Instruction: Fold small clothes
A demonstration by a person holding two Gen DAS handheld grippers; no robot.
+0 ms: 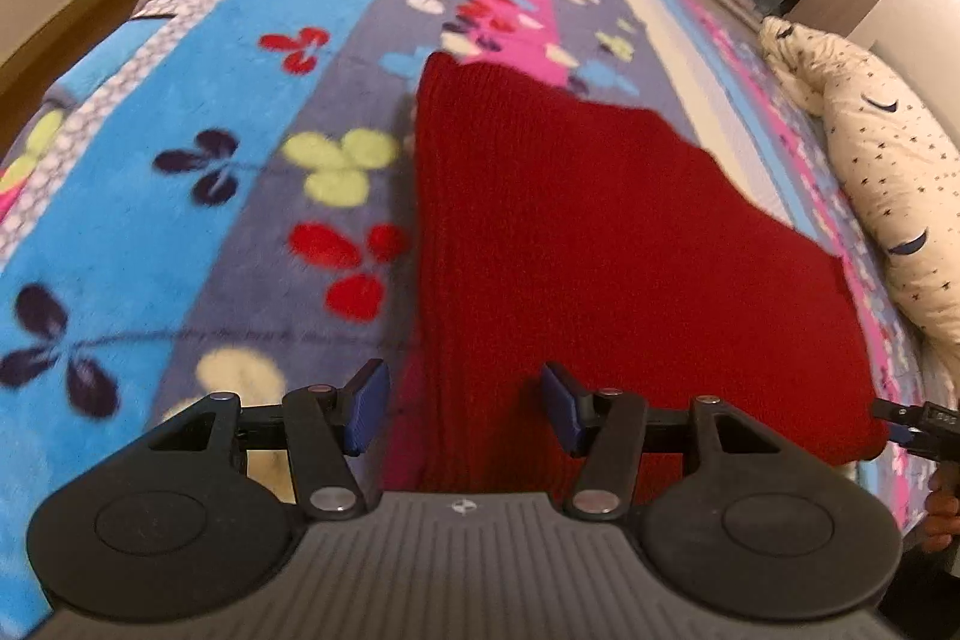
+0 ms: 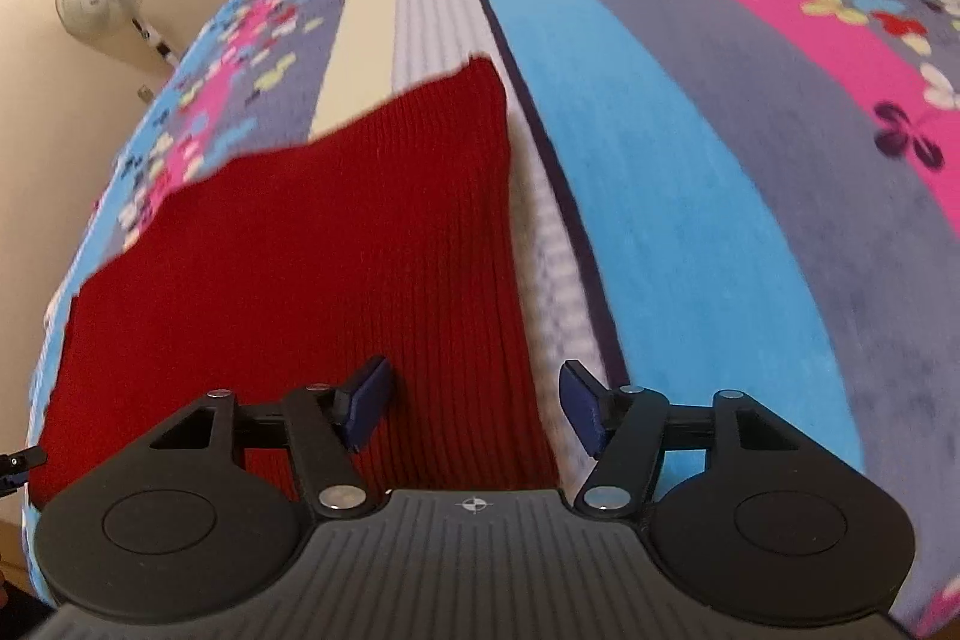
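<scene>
Left wrist view shows the red knitted garment [image 1: 600,250] flat on the bed [image 1: 180,220], its long axis running away from both claws. Left claw [image 1: 462,409] gapes empty over its near-left edge; right claw [image 2: 474,412] gapes empty over the near-right edge.

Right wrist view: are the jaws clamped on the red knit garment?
No. The right gripper has its jaws standing apart over the red knit garment's edge, pressing on nothing.
</scene>
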